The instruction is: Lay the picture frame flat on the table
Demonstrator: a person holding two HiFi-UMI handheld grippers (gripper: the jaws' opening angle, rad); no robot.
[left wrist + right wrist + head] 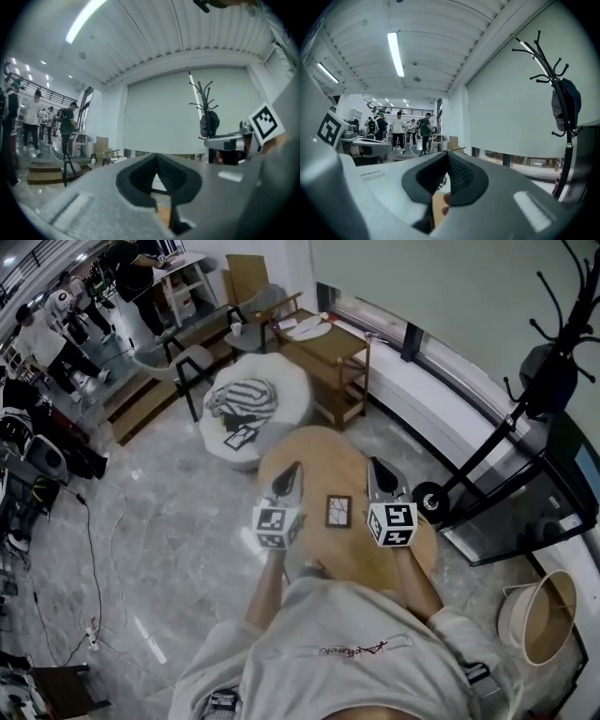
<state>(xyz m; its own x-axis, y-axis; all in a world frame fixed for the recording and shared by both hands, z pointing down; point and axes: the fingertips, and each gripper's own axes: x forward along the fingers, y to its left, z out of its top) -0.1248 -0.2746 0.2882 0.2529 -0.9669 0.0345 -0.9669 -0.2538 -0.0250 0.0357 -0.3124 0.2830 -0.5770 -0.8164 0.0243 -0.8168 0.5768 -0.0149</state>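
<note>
At the lower edge, head view: a person's shoulders in a pale shirt [356, 652], with both forearms reaching forward over the round wooden table [319, 451].
Floor, near right: a pale basket [539, 615] standing by the person's right side.
Left claw [290, 471]: held over the table's left half, with its marker cube toward the person. In the left gripper view the claw [156, 157] has its two dark pads pressed together at the tips, with nothing between them.
Right claw [377, 467]: held over the table's right half, level with its partner. In the right gripper view the claw [448, 155] is likewise closed tip to tip and empty.
Picture frame [338, 511]: dark-edged, on the table between the two claws and touched by neither, with its face showing to the head camera. Whether it lies fully flat or leans cannot be told.
Beyond the table: a white round pouf [281, 390] carrying a striped cloth [246, 396], with a wooden stand [330, 352] to its right.
Right side: a black coat rack [483, 451] with a dark bag [548, 376] hung on it, beside the window wall.
Far left: several people [56, 324] standing near wooden steps [141, 399].
</note>
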